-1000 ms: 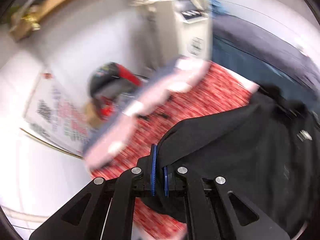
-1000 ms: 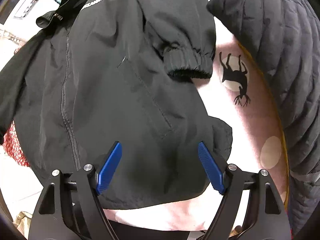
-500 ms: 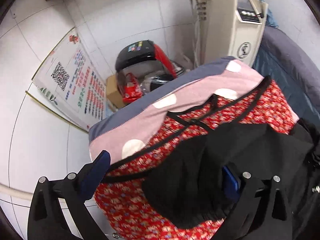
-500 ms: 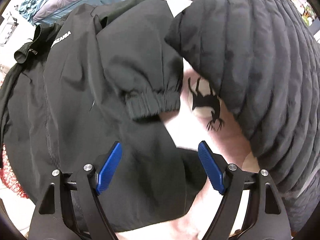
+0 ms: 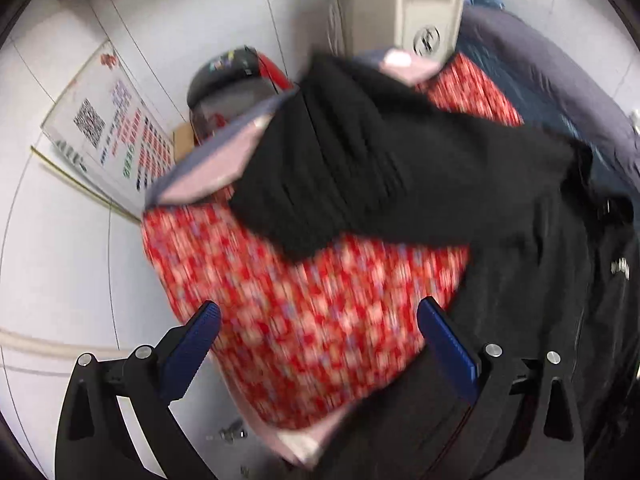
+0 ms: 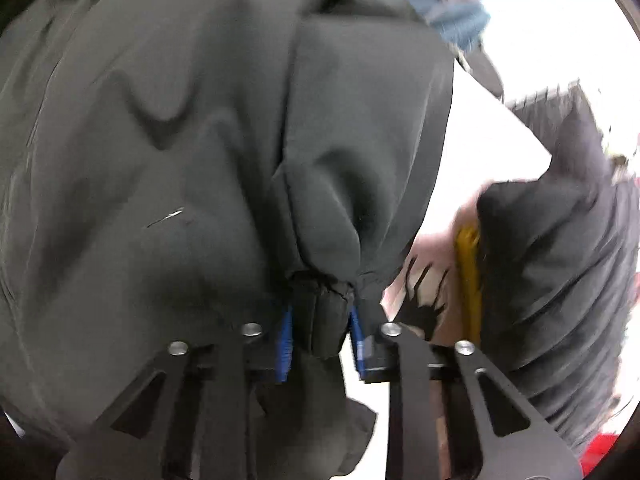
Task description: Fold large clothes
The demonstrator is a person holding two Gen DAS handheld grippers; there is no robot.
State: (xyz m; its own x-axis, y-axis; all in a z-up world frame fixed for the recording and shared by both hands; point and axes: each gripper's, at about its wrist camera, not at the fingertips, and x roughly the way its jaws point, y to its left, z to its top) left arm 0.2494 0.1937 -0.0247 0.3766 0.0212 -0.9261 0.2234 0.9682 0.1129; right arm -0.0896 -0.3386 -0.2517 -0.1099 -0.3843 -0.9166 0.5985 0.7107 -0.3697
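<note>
A black jacket (image 5: 552, 280) lies spread on the bed, with one sleeve (image 5: 360, 168) stretched across a red patterned cloth (image 5: 304, 320). My left gripper (image 5: 320, 344) is open and empty above that red cloth, the sleeve lying beyond its fingertips. In the right wrist view the same jacket (image 6: 168, 152) fills most of the frame. My right gripper (image 6: 320, 340) is shut on the elastic cuff (image 6: 322, 300) of the other sleeve, which bunches between its blue pads.
A pink bedsheet (image 5: 216, 164) lies under the red cloth. A beige machine (image 5: 420, 4), a black and red appliance (image 5: 236, 80) and a printed poster (image 5: 108, 132) stand by the tiled wall. A dark quilted coat (image 6: 560, 272) lies at the right of the right wrist view.
My left gripper let go of the black sleeve, opened and drew back; the sleeve now lies farther away. My right gripper moved to the sleeve cuff and closed on it.
</note>
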